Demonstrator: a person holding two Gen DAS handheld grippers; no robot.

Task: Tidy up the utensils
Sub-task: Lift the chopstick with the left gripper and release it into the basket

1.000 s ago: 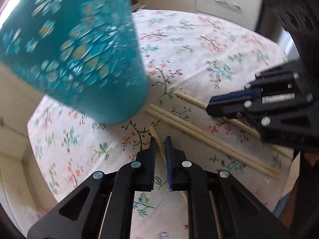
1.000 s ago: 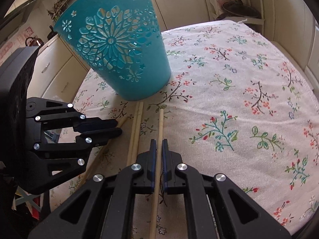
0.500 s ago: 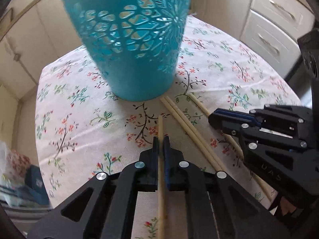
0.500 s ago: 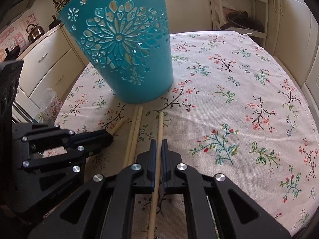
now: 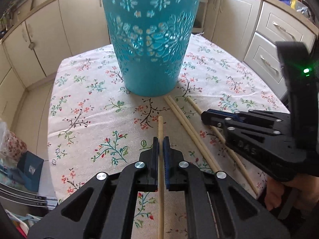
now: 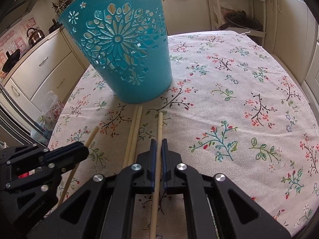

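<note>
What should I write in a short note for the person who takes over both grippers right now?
Left gripper: shut on one chopstick.
Right gripper: shut on another chopstick.
Two more chopsticks lie side by side on the tablecloth between the grippers, tips near the teal basket.
Done: both grips are made.
Left: put the held chopsticks into the basket, then the other two.

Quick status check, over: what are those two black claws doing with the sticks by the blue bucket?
Left gripper shut on one wooden chopstick. Right gripper shut on another wooden chopstick. Two more chopsticks lying on floral tablecloth. Turquoise perforated plastic basket upright ahead, nothing blocking.
</note>
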